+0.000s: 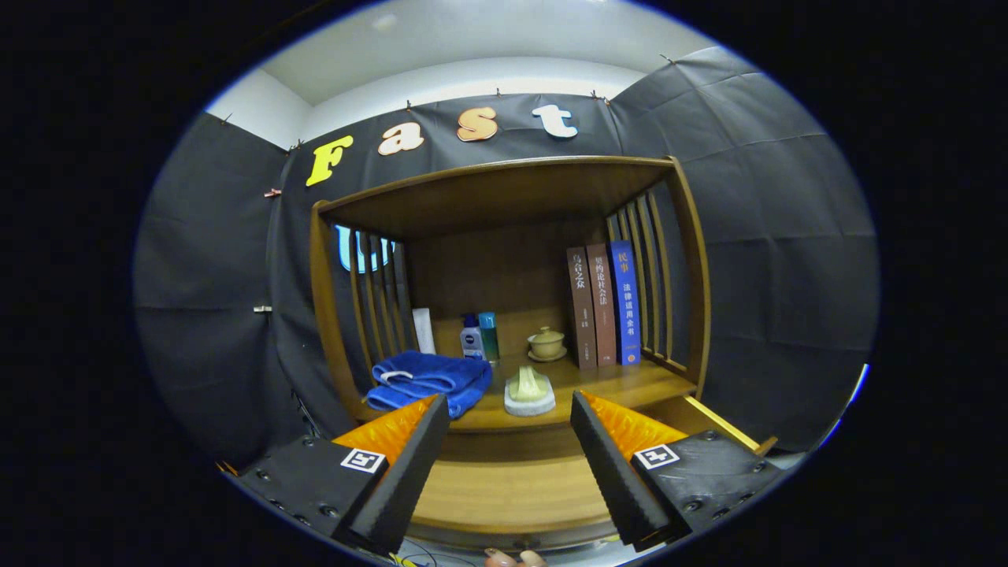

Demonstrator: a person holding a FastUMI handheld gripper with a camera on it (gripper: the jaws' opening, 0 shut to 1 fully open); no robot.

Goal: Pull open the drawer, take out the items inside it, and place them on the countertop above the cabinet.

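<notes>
The brown wooden cabinet (504, 197) carries a countertop (614, 382). The pulled-out wooden drawer (512, 492) lies beneath the fingers. The folded blue towel (429, 379) sits at the countertop's front left corner; the pale scrubbing brush (529, 391) sits at its front edge. The gripper (510, 465) stands wide open, holding nothing.

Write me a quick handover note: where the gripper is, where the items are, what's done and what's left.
Gripper: fingers open, holding nothing, above the pulled-out drawer, facing the countertop.
On the countertop: folded blue towel, pale scrubbing brush just beyond the fingers; further back two bottles, a lidded cup and three books.
Done: drawer open; the visible drawer bottom is bare.
Left: check the parts of the drawer hidden behind the fingers for remaining items; I cannot tell which countertop things came from the drawer.
</notes>
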